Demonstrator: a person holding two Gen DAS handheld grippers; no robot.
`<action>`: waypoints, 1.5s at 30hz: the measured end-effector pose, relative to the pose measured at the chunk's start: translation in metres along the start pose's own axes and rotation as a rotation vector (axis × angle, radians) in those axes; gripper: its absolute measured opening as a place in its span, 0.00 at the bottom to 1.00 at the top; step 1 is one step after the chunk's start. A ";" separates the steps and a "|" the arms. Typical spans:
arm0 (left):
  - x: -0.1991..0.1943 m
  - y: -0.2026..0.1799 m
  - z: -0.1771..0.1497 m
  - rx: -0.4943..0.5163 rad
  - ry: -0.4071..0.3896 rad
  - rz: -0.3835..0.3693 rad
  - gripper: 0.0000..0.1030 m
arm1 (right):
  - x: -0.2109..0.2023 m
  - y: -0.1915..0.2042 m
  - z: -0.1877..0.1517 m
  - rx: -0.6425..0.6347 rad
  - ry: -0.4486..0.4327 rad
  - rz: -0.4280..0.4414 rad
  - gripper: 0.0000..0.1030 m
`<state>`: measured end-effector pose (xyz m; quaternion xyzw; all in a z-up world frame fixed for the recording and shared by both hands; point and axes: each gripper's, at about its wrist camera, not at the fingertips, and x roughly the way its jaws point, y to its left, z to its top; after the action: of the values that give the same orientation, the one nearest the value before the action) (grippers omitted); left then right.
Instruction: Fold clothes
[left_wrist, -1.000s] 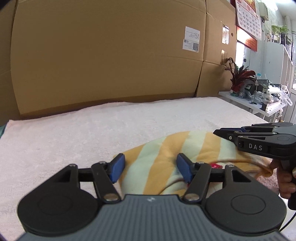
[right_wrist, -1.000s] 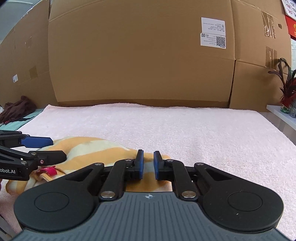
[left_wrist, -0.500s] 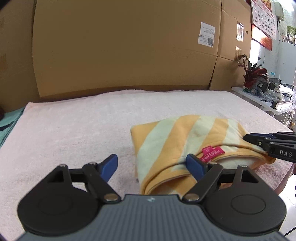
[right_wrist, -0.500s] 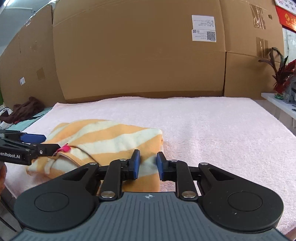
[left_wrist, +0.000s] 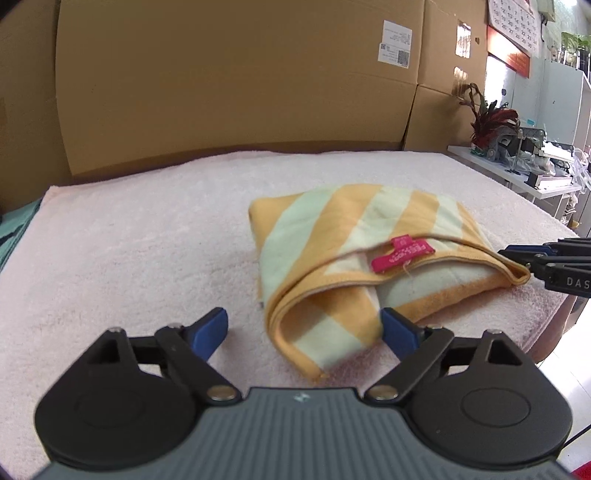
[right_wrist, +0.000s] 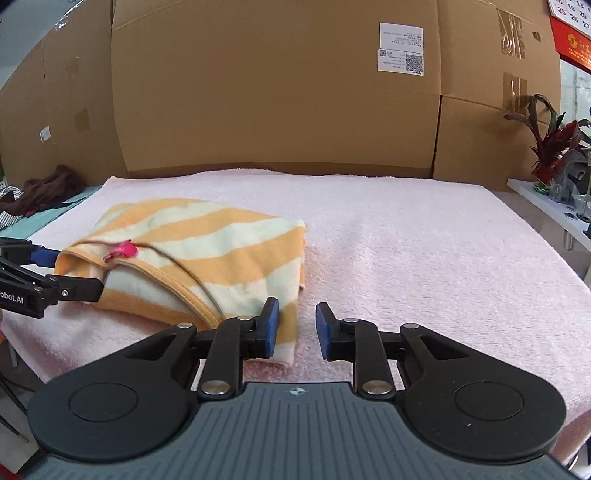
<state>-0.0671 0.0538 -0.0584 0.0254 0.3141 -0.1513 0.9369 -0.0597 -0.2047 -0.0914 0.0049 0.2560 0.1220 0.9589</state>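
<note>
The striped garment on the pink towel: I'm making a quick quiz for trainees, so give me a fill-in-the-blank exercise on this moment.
1. The folded striped garment has stripes of pale cream and ____.
2. The sewn-in label at its neckline is coloured ____.
3. The garment lies on a pink ____ that covers the table.
4. Behind the table stand big boxes made of ____.

Missing words: orange; pink; towel; cardboard

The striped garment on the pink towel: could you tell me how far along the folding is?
Done: the striped garment lies as a folded bundle on the pink towel. In hand: nothing; the left gripper and right gripper have just been opening, gripping nothing. Left: perhaps tidying the loose collar edge.
</note>
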 end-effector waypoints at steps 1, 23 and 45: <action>0.001 0.002 0.002 -0.021 0.013 0.000 0.94 | -0.001 -0.002 -0.002 0.004 0.002 0.001 0.23; 0.003 0.050 0.023 -0.321 -0.020 -0.266 0.94 | 0.003 -0.051 0.020 0.307 0.050 0.205 0.49; 0.036 0.073 0.021 -0.428 0.097 -0.589 0.99 | 0.055 -0.042 0.048 0.332 0.297 0.498 0.51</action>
<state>-0.0057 0.1105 -0.0661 -0.2556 0.3767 -0.3442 0.8212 0.0197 -0.2301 -0.0793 0.2057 0.4003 0.3085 0.8380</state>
